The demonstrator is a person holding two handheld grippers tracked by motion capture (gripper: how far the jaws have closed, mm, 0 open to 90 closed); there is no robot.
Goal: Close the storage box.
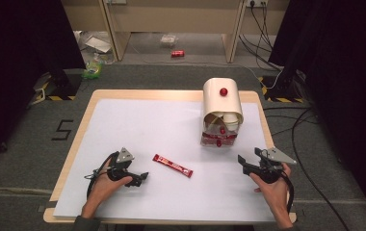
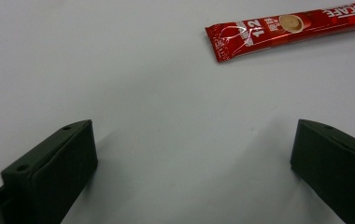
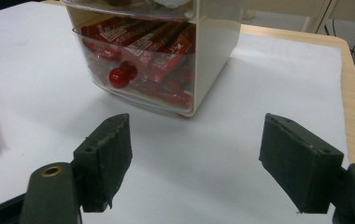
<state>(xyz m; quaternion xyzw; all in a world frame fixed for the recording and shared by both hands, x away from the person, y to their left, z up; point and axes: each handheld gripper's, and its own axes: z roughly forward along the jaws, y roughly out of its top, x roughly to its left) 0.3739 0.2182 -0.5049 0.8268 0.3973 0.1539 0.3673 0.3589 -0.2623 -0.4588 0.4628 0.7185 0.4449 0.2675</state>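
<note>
Tongs both gape wide, holding nothing: left gripper (image 1: pixel 141 178) and right gripper (image 1: pixel 242 161) low over the white sheet (image 1: pixel 137 120). Between them lies a flat red coffee sachet (image 1: pixel 173 165); the left gripper view reads its Nescafé lettering. The right gripper view shows the cream dispenser's (image 3: pixel 213 51) clear drawer (image 3: pixel 138 70), red-knobbed, packed with sachets.

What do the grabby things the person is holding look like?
Both are black. The left gripper and the right gripper each carry a grey three-cornered plate on top and trail a black cable. Their jaws are chunky dark blocks with small screw holes. A dark sleeve covers the left forearm.
</note>
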